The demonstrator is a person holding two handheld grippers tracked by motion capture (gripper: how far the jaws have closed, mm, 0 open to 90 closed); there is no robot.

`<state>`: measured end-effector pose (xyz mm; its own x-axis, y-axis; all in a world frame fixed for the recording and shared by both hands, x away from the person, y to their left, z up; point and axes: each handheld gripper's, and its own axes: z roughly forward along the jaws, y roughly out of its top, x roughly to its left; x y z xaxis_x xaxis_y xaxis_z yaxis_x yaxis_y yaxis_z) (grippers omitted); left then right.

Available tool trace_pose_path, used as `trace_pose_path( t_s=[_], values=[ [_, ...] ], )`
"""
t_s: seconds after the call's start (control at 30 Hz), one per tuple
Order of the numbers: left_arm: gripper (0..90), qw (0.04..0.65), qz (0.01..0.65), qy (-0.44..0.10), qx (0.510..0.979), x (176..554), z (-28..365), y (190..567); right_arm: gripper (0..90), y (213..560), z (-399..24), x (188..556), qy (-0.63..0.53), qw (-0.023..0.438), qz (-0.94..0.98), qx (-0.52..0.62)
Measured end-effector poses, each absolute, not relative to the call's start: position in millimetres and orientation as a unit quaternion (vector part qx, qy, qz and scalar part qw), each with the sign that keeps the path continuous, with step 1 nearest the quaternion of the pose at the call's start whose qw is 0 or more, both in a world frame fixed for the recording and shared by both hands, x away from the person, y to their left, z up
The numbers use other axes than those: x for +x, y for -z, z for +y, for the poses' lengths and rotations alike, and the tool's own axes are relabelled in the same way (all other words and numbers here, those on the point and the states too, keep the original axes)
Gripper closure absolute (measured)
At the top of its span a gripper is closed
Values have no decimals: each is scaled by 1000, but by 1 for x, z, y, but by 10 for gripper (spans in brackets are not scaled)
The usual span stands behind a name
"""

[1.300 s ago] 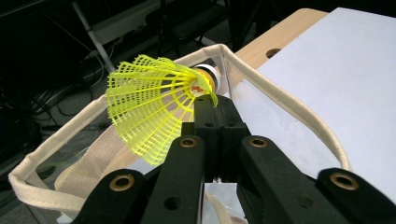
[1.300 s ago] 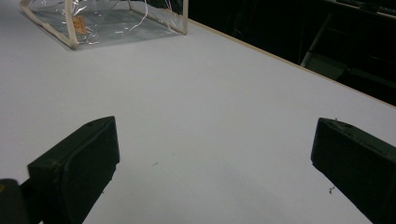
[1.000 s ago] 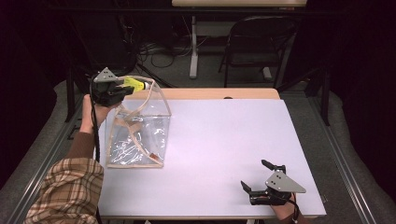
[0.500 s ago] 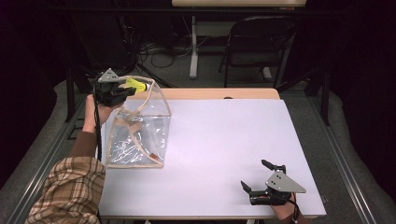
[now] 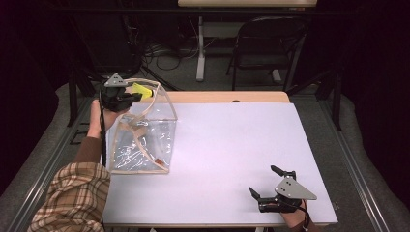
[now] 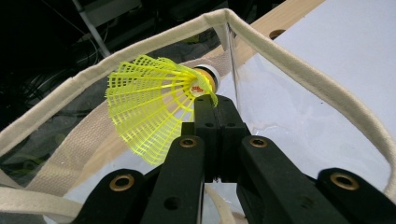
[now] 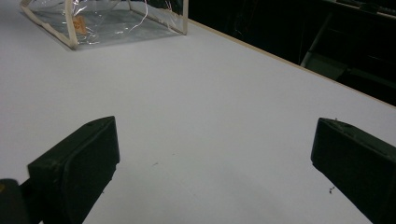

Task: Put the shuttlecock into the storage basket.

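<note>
A yellow plastic shuttlecock [image 6: 144, 100] with a white-banded cork head is clamped at its head end by my left gripper [image 6: 215, 105], whose jaws are shut on it. In the high view that gripper [image 5: 129, 96] holds the shuttlecock [image 5: 142, 90] at the far rim of a clear bag [image 5: 145, 140] with cream fabric trim, which stands open at the table's left. The bag's rim [image 6: 289, 60] loops around the shuttlecock. My right gripper [image 5: 262, 180] rests on the table near the front right, open with nothing between its jaws [image 7: 215, 158].
The white table top [image 5: 232, 145] stretches between the bag and the right gripper. A small orange item [image 5: 157, 158] lies in the bag's bottom. A wooden strip [image 5: 232, 96] edges the table's far side. A dark chair [image 5: 270, 43] and cables stand beyond it.
My left gripper with the shuttlecock has edged slightly to the right along the bag's rim. The right gripper has kept still.
</note>
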<state>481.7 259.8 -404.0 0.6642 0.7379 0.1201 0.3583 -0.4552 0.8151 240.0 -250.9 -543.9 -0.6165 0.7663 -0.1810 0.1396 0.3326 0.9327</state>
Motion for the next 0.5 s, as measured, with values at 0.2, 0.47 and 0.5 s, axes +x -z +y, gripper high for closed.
trace_pose_path(
  t_s=[0.2,0.47,0.5],
  values=[
    [899,395,333,-234,824,483,257,407,6,544,-251,240,-493,318,752,301],
    [899,385,331,-230,830,486,254,411,6,544,-251,240,-494,318,751,301],
    [899,386,331,-228,831,486,254,411,6,544,-251,240,-494,318,751,301]
  ],
)
